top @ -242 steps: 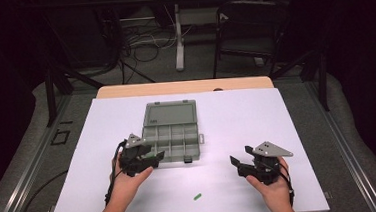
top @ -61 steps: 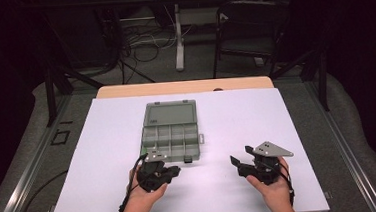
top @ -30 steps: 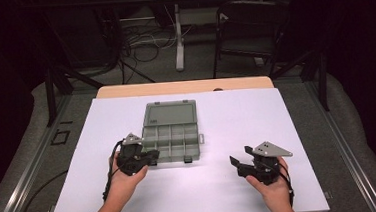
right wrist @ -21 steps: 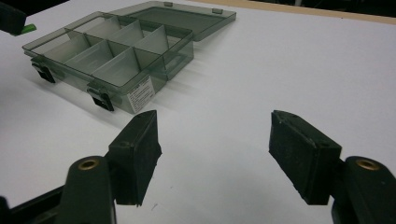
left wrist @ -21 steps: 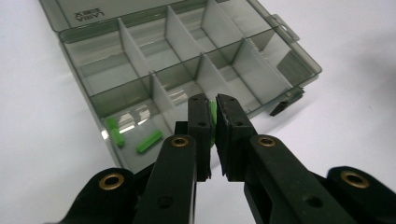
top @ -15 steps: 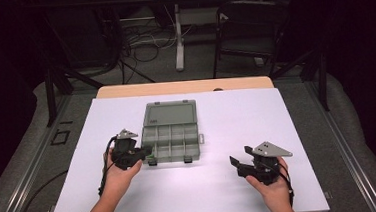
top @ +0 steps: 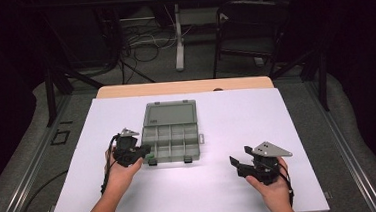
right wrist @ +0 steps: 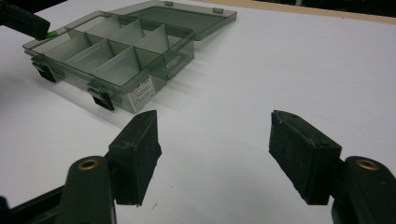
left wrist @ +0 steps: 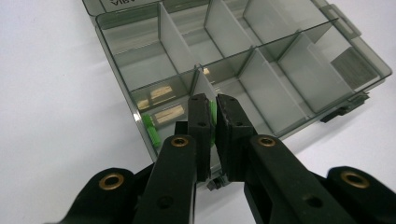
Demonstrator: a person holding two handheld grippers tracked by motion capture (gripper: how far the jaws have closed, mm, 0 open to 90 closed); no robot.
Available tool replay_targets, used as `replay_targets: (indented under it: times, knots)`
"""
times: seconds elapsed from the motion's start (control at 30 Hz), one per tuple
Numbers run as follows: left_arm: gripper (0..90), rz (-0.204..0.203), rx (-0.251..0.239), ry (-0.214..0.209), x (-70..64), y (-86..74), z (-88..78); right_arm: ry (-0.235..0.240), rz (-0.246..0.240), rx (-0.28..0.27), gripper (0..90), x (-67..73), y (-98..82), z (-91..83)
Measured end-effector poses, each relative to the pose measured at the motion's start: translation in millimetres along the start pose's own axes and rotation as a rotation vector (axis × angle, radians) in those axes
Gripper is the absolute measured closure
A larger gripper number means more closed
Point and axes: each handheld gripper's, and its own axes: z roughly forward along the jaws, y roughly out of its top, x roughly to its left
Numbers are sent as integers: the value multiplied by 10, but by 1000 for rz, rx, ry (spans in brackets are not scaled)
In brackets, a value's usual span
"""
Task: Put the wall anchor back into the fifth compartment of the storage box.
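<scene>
Left gripper (left wrist: 211, 105): I see its jaws pinched together on a small green piece (left wrist: 213, 114), which shows as a sliver between the pads. In the high view the left gripper (top: 146, 153) sits at the box's front left corner.

Green piece: held just above the front left compartment of the box, at the divider. The jaws cover most of it, so I can't say for sure whether it touches the divider or the wall.

Second green piece (left wrist: 150, 128): lies in the same front left compartment, leaning against the box's outer wall. It is much the same colour and, as far as I can tell, the same kind.

Box (top: 171, 140): a clear grey plastic organizer, open, with its lid (top: 170, 112) folded flat toward the desk's far edge. It sits a little left of the desk's middle, nearer the far edge than the near one. Dividers split it into two rows of compartments; two dark latches sit on its near wall.

Right gripper (top: 236, 165): I'm holding it near the desk's near right corner, well apart from the box. In the right gripper view its jaws (right wrist: 212, 154) stand wide apart with bare desk between them.

Desk (top: 297, 118): covered with a white sheet; a strip of wood shows along the far edge.
</scene>
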Motion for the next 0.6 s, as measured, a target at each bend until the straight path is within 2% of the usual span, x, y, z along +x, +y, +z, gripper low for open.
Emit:
replay_targets:
  times: [0.1, 0.27, 0.53, 0.6]
  knots:
    - [846, 4, 14, 6, 17, 3, 39, -2, 4, -12, 326, 0, -4, 11]
    - [846, -13, 25, 18, 46, -10, 97, 0, -1, 1, 326, -1, -1, -1]
    - [846, -5, 35, 27, 57, -12, 142, -2, 2, -15, 326, 1, -5, 12]
    - [846, -8, 38, 26, 52, -13, 148, 0, -1, 0, 326, -1, -1, 0]
